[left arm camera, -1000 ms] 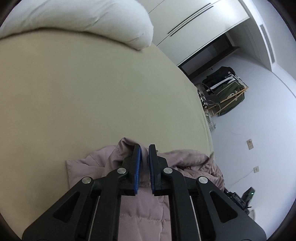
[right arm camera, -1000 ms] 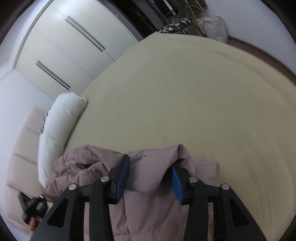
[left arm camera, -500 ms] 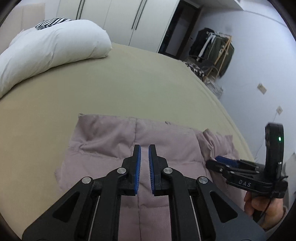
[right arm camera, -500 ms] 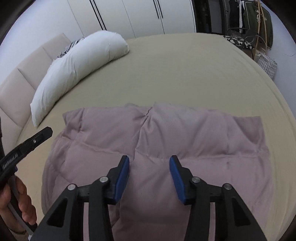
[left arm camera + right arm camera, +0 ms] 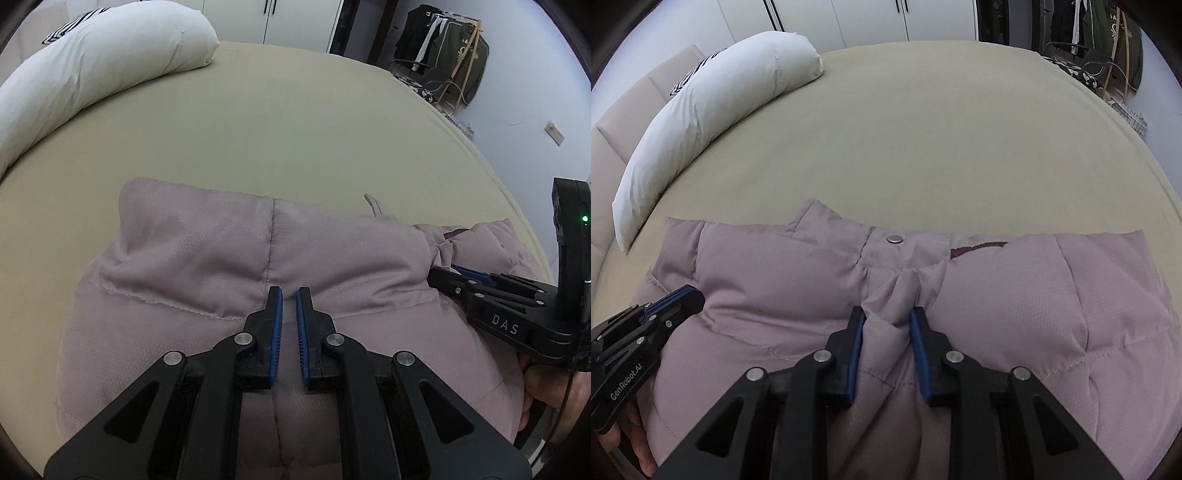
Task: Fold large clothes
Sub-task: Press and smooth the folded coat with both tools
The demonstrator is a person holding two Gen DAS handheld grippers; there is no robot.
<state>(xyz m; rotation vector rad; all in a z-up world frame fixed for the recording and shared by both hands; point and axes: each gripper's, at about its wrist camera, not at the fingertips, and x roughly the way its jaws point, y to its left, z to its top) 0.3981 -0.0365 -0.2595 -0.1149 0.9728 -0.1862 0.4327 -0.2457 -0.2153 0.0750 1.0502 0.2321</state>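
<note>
Puffer jacket (image 5: 997,302), mauve-pink, quilted: spread flat on the near part of the bed (image 5: 942,129), a silver snap button (image 5: 894,239) at its far edge and a dark red lining patch just right of that. Right gripper (image 5: 888,321): jaws closing, a bunched ridge of the jacket's fabric between the blue pads and pressed by them. Left gripper (image 5: 289,306): jaws closed to a narrow slit, nothing held, tips over the jacket's centre seam, pointing down at the padded cloth; whether they touch it cannot be told. Each gripper shows at the edge of the other's view, with part of a hand (image 5: 535,391) on the right gripper's handle. Bed: olive-beige sheet. Long white pillow (image 5: 701,122): along the bed's left side, well apart from the jacket. Beyond the bed: white wardrobe doors (image 5: 868,18); clothes rack (image 5: 447,55) with dark garments at the far right.
</note>
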